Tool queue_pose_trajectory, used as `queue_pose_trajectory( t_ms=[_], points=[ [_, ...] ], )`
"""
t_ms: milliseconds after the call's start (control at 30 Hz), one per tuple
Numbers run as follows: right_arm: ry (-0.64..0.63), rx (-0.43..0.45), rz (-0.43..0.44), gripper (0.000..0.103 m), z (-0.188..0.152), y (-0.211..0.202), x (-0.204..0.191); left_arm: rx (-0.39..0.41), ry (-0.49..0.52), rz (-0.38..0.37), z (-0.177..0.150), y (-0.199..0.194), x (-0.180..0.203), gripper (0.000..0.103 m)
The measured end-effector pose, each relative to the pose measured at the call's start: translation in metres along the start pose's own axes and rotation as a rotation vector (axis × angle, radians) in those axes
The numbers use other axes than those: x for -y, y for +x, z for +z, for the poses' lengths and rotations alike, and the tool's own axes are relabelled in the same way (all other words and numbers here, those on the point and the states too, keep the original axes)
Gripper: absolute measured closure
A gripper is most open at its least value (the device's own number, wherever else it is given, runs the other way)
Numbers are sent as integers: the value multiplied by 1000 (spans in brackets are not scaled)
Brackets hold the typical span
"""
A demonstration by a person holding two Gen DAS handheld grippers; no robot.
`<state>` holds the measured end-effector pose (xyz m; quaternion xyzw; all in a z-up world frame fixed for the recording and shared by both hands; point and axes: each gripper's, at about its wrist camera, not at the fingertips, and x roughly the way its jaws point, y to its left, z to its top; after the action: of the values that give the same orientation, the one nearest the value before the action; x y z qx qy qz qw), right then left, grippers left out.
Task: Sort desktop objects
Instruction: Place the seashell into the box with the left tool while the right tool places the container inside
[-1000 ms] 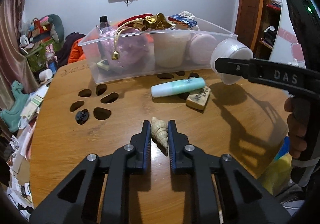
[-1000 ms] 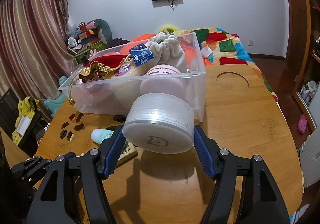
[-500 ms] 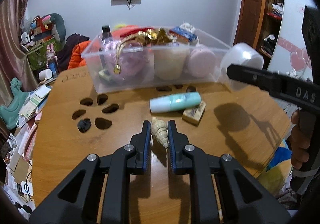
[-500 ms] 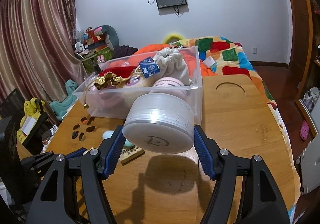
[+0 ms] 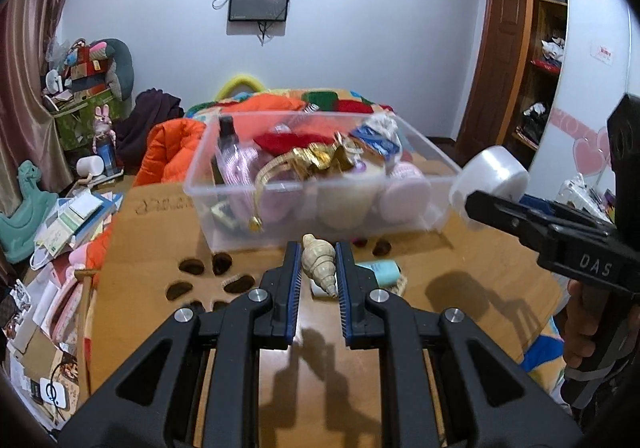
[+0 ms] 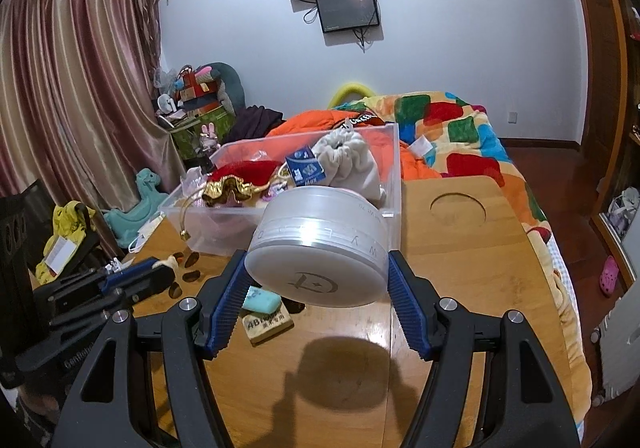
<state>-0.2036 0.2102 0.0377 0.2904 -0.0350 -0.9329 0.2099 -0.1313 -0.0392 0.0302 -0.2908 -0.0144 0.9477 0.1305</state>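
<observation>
My left gripper (image 5: 317, 266) is shut on a cream spiral seashell (image 5: 319, 263), held above the wooden table (image 5: 152, 248). The right gripper (image 6: 318, 268) is shut on a round white jar (image 6: 320, 248), lifted over the table just in front of the clear plastic bin (image 6: 394, 167). In the left wrist view the jar (image 5: 494, 177) hangs at the right, beside the bin's (image 5: 200, 167) right end. A mint green tube (image 6: 262, 300) and a tan eraser block (image 6: 267, 324) lie on the table beneath the jar. The tube (image 5: 380, 271) also shows behind my left fingers.
The bin is packed with a gold headband (image 5: 304, 159), a red cloth (image 5: 280, 139), a blue box (image 6: 306, 167), a white pouch (image 6: 348, 159) and pink jars (image 5: 406, 187). Paw-shaped holes (image 5: 208, 276) pierce the table. A bed with a colourful quilt (image 6: 448, 127) stands behind.
Both grippers have risen with their loads, so the bin's inside now shows from above. The tube and the eraser have stayed on the table.
</observation>
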Motion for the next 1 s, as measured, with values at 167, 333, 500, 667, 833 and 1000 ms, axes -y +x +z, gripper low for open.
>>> queue_pose_trajectory(
  t_ms=[167, 333, 500, 667, 833, 1000],
  points=[
    [-9, 20, -4, 39, 11, 2, 4, 21, -23, 12, 13, 3, -10, 87],
    [-30, 36, -5, 39, 23, 7, 5, 45, -43, 25, 28, 4, -23, 87],
    [-36, 41, 2, 39, 36, 23, 6, 59, -55, 43, 44, 13, -36, 87],
    [-58, 35, 10, 39, 48, 44, 5, 56, -53, 50, 53, 26, -42, 87],
    [-53, 17, 13, 39, 56, 64, 6, 32, -52, 38, 57, 45, -42, 87],
    [-62, -3, 10, 39, 59, 80, 10, 14, -57, 31, 59, 61, -47, 87]
  ],
)
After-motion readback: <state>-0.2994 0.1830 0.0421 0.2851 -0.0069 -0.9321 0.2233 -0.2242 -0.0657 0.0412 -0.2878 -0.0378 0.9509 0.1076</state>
